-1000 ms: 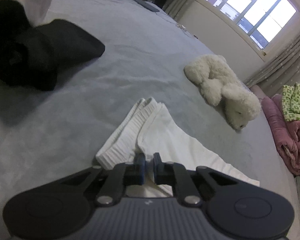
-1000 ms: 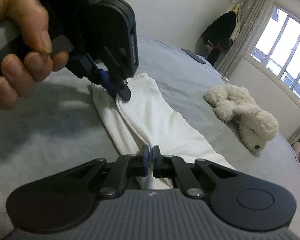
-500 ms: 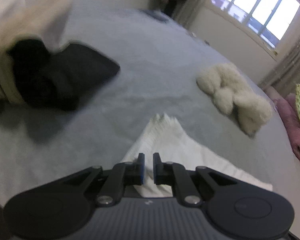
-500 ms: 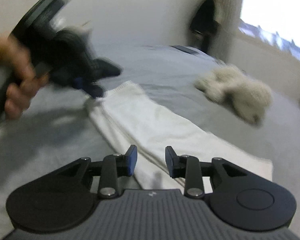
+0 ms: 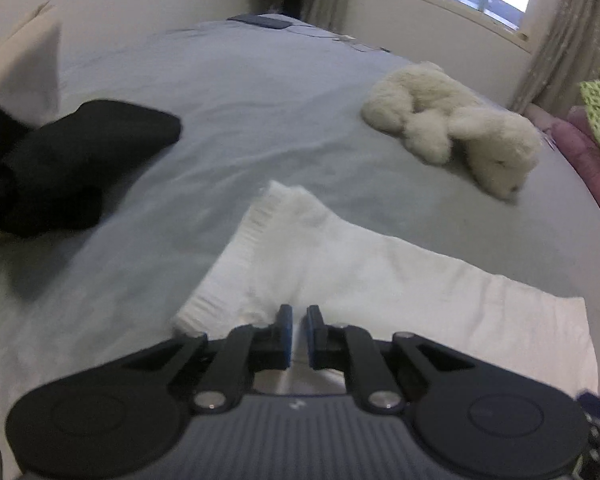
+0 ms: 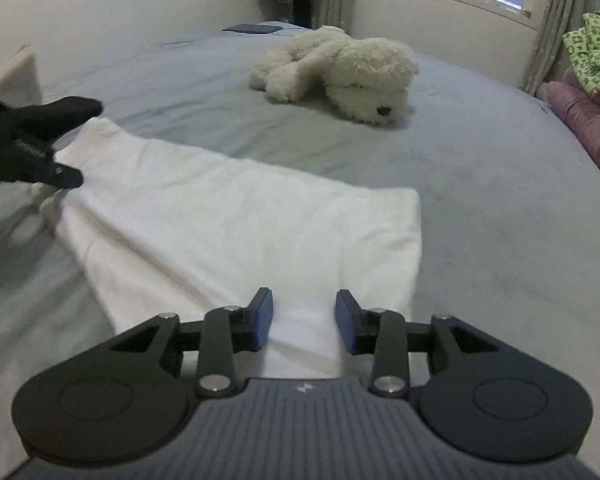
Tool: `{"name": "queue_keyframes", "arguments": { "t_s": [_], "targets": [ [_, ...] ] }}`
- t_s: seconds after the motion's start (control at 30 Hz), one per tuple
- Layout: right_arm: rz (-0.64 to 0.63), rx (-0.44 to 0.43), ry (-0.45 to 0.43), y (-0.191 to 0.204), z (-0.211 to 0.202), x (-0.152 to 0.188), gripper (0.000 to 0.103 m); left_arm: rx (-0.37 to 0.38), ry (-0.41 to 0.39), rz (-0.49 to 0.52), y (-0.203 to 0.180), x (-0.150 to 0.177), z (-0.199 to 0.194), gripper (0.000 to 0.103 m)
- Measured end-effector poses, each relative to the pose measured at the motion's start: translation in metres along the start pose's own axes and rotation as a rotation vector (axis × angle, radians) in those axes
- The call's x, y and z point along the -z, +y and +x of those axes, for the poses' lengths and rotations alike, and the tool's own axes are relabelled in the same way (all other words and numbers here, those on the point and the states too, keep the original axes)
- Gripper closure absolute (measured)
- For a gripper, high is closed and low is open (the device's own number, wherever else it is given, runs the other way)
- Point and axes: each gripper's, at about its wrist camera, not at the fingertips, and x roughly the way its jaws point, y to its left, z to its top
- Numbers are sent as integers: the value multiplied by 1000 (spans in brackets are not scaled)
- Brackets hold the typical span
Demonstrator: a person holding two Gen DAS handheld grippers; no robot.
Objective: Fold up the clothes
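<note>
The left gripper is closed to a narrow gap, empty, over one white garment lying flat on the bed. The right gripper is opening, pads clear of the cloth. Beyond lie one plush dog and one black garment.

1. The right gripper hovers low over the near end of a white garment; its jaws are opening, with a ridge of the cloth between the blue pads, untouched.
2. The garment lies flat across a grey bed.
3. The left gripper, dark and blurred, sits at the garment's far left corner.
4. A white plush dog lies beyond.
</note>
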Motion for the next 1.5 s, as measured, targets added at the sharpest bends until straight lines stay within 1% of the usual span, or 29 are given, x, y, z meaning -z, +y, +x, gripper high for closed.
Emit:
{"name": "queue_keyframes", "arguments": {
  "t_s": [0.13,0.2,0.27,0.37,0.4,0.43,0.47,0.53,0.57,0.73,0.77,0.83,0.87,0.9,0.93,1.0,1.03,1.07,1.1,1.17,1.3,1.37,1.43,1.47,1.5],
  "targets": [
    [53,-29,-7,-21,-15,6,62,0,9,-14,2,0,-5,95],
    [89,-41,-34,-33,-23,3,61,1,7,-15,-2,0,-9,91],
    [193,-59,-62,-53,-24,-6,61,11,0,-23,-6,-1,-15,82],
    [328,-61,-80,-80,-19,-18,61,51,-11,-18,-17,-1,-26,78],
    [339,-61,-86,-84,-17,-22,63,69,-13,-12,-24,0,-29,78],
    [341,-62,-94,-87,-14,-26,79,89,-12,-6,-31,1,-31,76],
    [342,-67,-96,-88,-10,-31,90,111,-6,-11,-37,3,-31,73],
    [343,-85,-97,-89,-1,-38,92,158,16,-34,-48,8,-29,68],
    [343,-96,-97,-89,4,-42,92,175,26,-45,-51,11,-26,68],
    [257,-93,-39,-80,42,-55,93,158,59,-34,-53,20,-9,68],
    [249,-69,-27,-82,50,-56,99,158,62,-38,-50,20,-7,69],
    [257,-12,-19,-90,62,-55,103,160,67,-53,-47,19,-6,69],
    [272,25,-24,-95,64,-55,103,162,69,-62,-45,19,-5,69],
    [286,69,-27,-100,65,-55,98,163,72,-71,-44,19,-5,69],
    [290,91,-25,-102,65,-54,103,165,74,-79,-42,18,-5,69],
    [293,120,-17,-106,65,-53,103,165,74,-80,-43,18,-5,69],
    [286,129,-24,-104,61,-53,97,164,74,-79,-43,17,-5,69],
    [276,137,-34,-101,54,-52,95,165,75,-83,-43,17,-6,69],
    [270,132,-53,-98,47,-51,95,169,77,-91,-42,16,-6,69],
    [265,87,-87,-87,28,-47,95,175,80,-107,-40,15,-7,68],
    [215,-25,-69,-55,-1,-24,95,179,96,-126,-37,16,-4,68],
    [148,-16,-22,-39,-9,-5,97,182,99,-125,-36,16,-5,68],
    [78,23,-13,-30,-18,17,102,187,103,-130,-35,16,-4,68],
    [76,39,-14,-32,-23,24,103,190,106,-134,-34,16,-4,69],
    [87,53,-14,-36,-27,30,100,192,108,-138,-33,16,-4,69]
  ]
}}
